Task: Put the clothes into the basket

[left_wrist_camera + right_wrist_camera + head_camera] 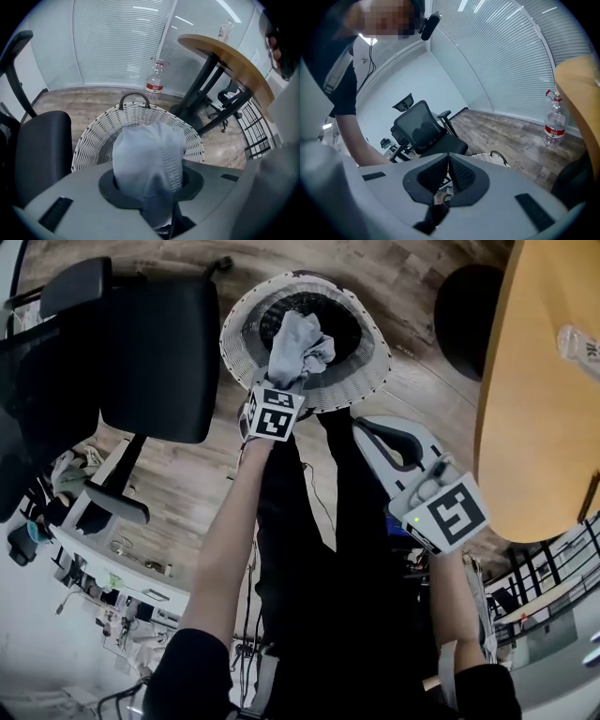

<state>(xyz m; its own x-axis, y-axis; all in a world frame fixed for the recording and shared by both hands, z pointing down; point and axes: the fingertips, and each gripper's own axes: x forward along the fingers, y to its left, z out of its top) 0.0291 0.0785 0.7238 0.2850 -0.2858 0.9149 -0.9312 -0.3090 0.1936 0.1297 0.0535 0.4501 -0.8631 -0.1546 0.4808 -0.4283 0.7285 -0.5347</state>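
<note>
Left gripper (pixel 279 390): you are holding a pale grey garment (pixel 298 345); the fingers are clamping the fabric.
Garment: it is hanging bunched over the opening of the white wicker basket (pixel 366 381).
Right gripper (pixel 449 163): you are holding it right of the basket and nearer to you; the fingers are pressing together on nothing.
Basket: it is standing on the wood floor between the black chair (pixel 155 352) on the left and the wooden table (pixel 534 399) on the right.

Cool, even indoor light; bright streaks glare on the blinds (pixel 117 42). Both gripper views bend strongly with dark corners; the near garment (pixel 147 159) looks blurred.
</note>
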